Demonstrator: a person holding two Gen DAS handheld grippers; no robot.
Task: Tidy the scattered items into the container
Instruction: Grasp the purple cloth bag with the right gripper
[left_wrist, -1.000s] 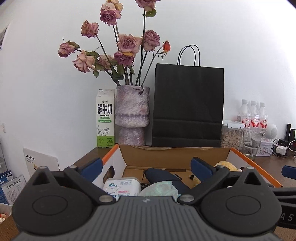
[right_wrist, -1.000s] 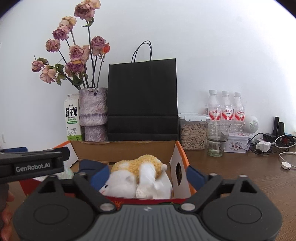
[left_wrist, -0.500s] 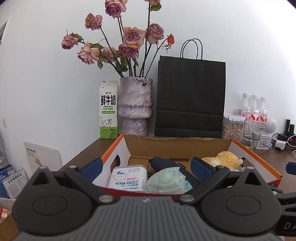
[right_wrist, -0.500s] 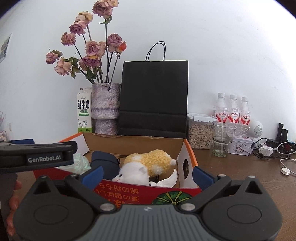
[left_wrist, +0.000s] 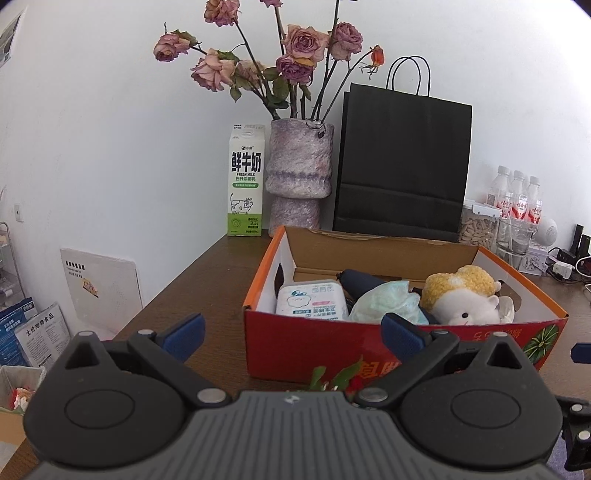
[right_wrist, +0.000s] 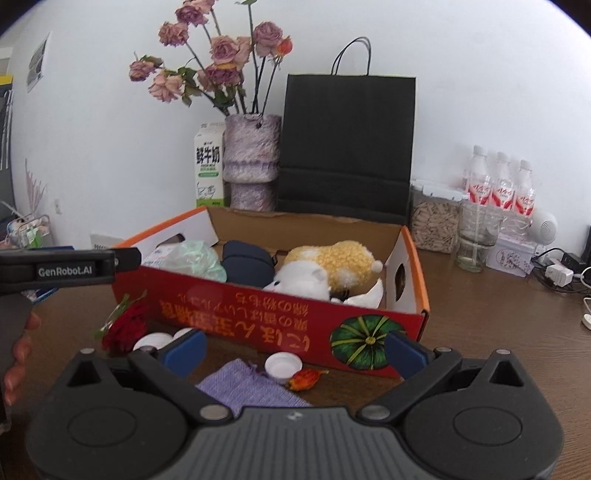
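Two claws, left (left_wrist: 291, 334) and right (right_wrist: 293, 349), spread wide, empty, one red box (right_wrist: 258, 314), three white caps (right_wrist: 282, 365) outside

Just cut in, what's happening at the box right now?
Both grippers, left and right, are open and empty in front of the red cardboard box. It already holds a plush toy, wipes pack, crumpled bag and dark case. On the table, a red rose, purple pouch, white caps and a small orange item remain.

Left tool (left_wrist: 293, 334) empty, fingers spread wide, right tool (right_wrist: 295, 350) likewise
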